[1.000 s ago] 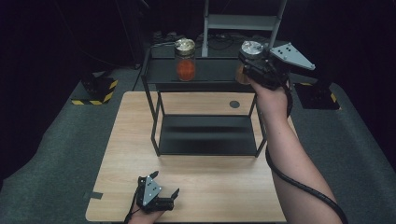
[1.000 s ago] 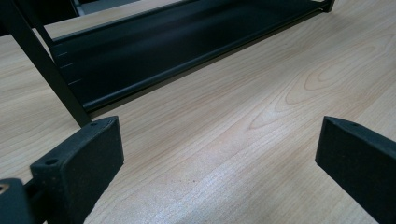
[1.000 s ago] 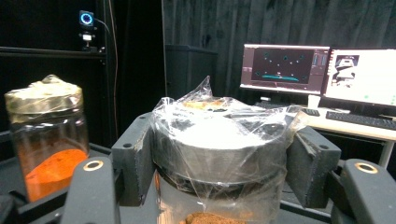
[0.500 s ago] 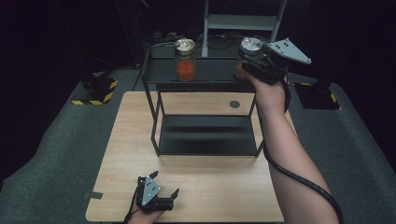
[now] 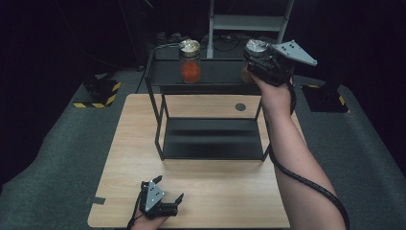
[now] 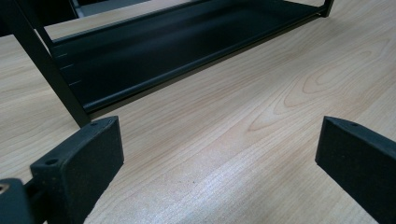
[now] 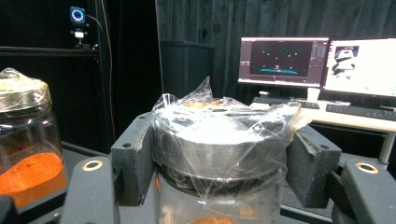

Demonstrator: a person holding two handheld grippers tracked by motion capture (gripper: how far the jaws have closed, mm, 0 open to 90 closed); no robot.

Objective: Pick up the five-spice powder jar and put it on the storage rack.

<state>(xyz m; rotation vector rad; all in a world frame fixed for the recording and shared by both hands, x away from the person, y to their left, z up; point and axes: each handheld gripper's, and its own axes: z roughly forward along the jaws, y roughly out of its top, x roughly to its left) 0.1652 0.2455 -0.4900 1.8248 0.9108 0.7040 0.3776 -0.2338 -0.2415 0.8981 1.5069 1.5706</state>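
Right gripper (image 5: 258, 55) shifted slightly since earlier frame, jar with it; left gripper (image 5: 167, 189) unmoved. Landmark: black rack (image 5: 210, 81).

Left gripper: on table (image 5: 215, 191) in front of rack, jaws spread, nothing between; own view shows rack's lower shelf.

Orange-powder jar (image 5: 190, 61): rack top, left part.

Right gripper: rack top, right end, jaws pinching plastic-wrapped jar lid (image 7: 219, 140). Its own view reveals monitors (image 7: 317, 60) beyond, unseen from high view.

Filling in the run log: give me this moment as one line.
right claw: shut on jar lid | jar: on shelf | left claw: open, on table
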